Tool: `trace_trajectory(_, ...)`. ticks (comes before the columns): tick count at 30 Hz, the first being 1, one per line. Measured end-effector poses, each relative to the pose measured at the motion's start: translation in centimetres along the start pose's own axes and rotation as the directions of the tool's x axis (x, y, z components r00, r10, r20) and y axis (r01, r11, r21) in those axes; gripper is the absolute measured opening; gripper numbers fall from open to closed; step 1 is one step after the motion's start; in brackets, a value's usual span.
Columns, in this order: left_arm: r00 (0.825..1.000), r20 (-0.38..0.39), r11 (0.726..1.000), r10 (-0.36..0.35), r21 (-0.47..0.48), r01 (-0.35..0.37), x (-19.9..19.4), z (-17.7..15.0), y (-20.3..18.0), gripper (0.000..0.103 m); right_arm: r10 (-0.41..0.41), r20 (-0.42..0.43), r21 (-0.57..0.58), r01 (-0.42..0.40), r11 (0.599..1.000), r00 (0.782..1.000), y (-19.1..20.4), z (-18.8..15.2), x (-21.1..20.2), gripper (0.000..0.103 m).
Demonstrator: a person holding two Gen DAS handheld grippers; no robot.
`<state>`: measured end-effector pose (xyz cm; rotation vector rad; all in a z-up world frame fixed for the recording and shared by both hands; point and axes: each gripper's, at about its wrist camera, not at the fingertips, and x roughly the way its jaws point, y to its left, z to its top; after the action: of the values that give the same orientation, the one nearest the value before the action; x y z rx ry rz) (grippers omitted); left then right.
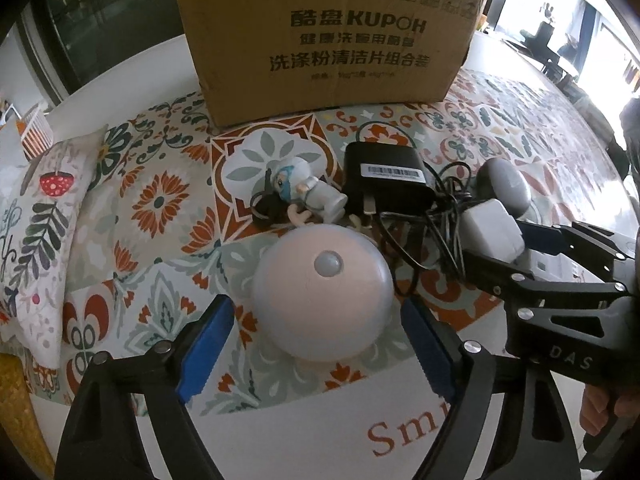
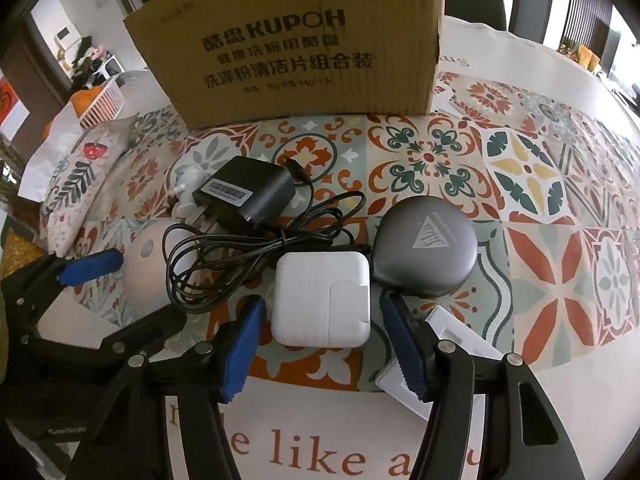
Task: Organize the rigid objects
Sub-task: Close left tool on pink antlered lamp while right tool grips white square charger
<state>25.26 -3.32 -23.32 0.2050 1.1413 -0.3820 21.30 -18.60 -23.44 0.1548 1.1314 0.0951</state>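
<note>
- Round pinkish dome light (image 1: 322, 294) sat between the left gripper (image 1: 316, 354) fingers, blue pads spread either side, not touching it.
- White square charger (image 2: 323, 300) lay between the right gripper (image 2: 324, 350) fingers, just ahead of the tips; pads apart, a gap visible on both sides, no pinch.
- Grey round case (image 2: 426, 246) touched the charger's far-right corner, just beyond the right gripper's right finger.
- Black power adapter (image 2: 246, 196) with tangled black cable (image 2: 240, 256) lay ahead-left of the right gripper, between dome light and charger.
- Small white figurine (image 1: 310, 188) lay just beyond the dome light, left of the adapter.
- Brown cardboard box (image 1: 328, 40) stood well ahead of both grippers.
- All sat on a patterned cloth (image 1: 160, 200) over the white counter (image 1: 120, 76).
- Floral cushion (image 1: 36, 216) was far left of the left gripper.
</note>
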Motion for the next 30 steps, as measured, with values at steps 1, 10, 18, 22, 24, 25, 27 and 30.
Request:
trace_trajectory(1,1.000,-0.002,1.000,-0.003,-0.004,0.003,0.2,0.1,0.1,0.085,-0.003,-0.001,-0.001,0.003,1.000,1.000,0.0,0.1,0.1,0.061)
trace_trajectory(10,0.999,-0.005,0.999,-0.033,-0.035,0.032,1.0,0.7,0.5,0.078,-0.009,0.005,0.003,0.009,1.000,1.000,0.2,1.1,0.6,0.055)
trace_trajectory(18,0.999,-0.002,0.998,-0.038,-0.053,0.038,1.4,0.8,0.2,0.074,0.003,0.005,0.003,-0.003,1.000,1.000,0.1,1.1,0.6,0.048)
trace_trajectory(22,1.000,-0.001,0.998,-0.030,-0.054,0.030,1.2,0.3,0.1,0.074,0.007,-0.001,-0.004,-0.007,1.000,1.000,0.1,1.0,0.4,0.048)
trace_trajectory(24,1.000,0.006,0.998,-0.030,-0.059,0.030,0.7,-0.3,-0.2,0.074,0.008,0.001,-0.010,-0.008,1.000,1.000,0.2,0.7,0.2,0.048)
trace_trajectory(25,1.000,0.008,0.998,-0.027,-0.061,0.028,0.6,-0.5,-0.2,0.074,0.008,0.003,-0.016,-0.008,1.000,1.000,0.3,0.5,0.0,0.048)
trace_trajectory(27,1.000,0.015,0.997,-0.020,-0.069,0.021,0.0,-0.9,-0.3,0.074,0.009,0.007,-0.021,-0.009,1.000,1.000,0.5,0.2,-0.4,0.048)
trace_trajectory(30,1.000,0.028,0.996,-0.003,-0.090,0.005,-1.0,-1.3,-0.2,0.074,0.009,0.009,-0.028,-0.009,1.000,1.000,0.8,-0.2,-1.1,0.048)
